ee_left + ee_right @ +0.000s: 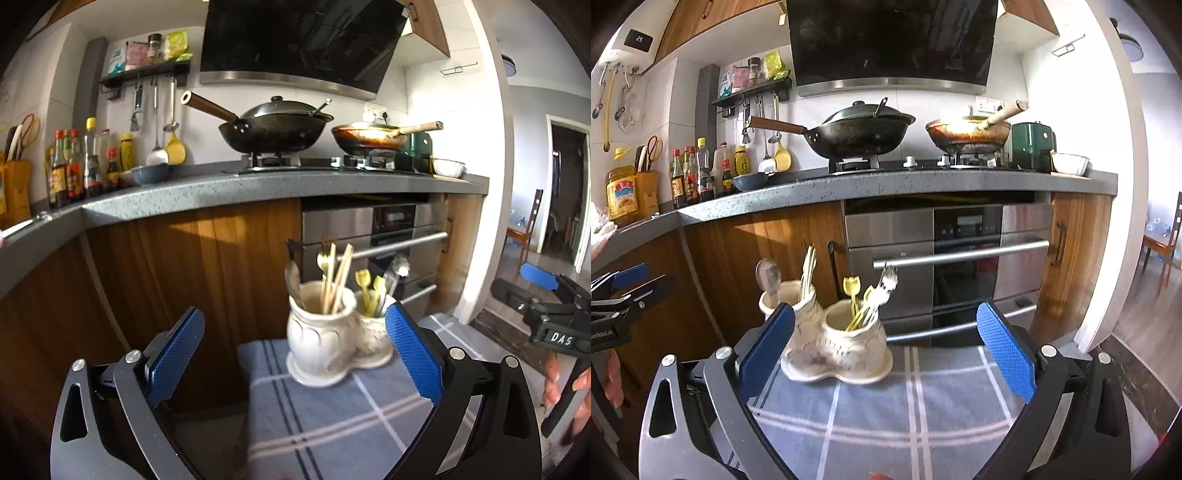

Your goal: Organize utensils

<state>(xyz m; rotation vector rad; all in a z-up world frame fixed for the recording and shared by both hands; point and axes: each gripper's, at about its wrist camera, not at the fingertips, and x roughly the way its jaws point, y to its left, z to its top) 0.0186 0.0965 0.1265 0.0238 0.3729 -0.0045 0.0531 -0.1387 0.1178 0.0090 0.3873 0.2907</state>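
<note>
**Both grippers empty, utensils already standing in the twin holder**

Near: left gripper (295,354), blue-padded fingers spread wide, nothing between them. Right gripper (886,350) same, jaws wide, empty. In the left wrist view the right gripper also shows at the right edge with the person's hand on its handle; in the right wrist view the left one sits at the left edge.

Just ahead, on the blue checked cloth (923,406) with white and dark stripes, lower centre of both frames: cream ceramic double-pot utensil holder (836,339), two joined cups on one base. In the right wrist view its left cup sits partly behind the left blue pad, touching or not I cannot tell.

Contents: one cup has a metal spoon (768,273) and pale wooden chopsticks (808,267), plus a gold fork (324,256) seen in the left wrist view. The other cup has yellow plastic tulip-topped picks (851,286) and a silver metal fork (889,278). All stand upright or slightly leaning.

No loose utensil visible on the cloth.

Far: wood cabinet fronts, steel built-in oven (960,258), grey speckled counter (886,184), black wok with lid (857,129) upper centre.

Step, as judged: sorting looks near done or between picks, neither gripper committed. Next move probably calls for choosing a misplaced piece (the gold fork sits apart from the silver fork), narrowing the jaws on a thin upright handle, lifting straight up so neighbours don't get dragged or the holder tipped.
</note>
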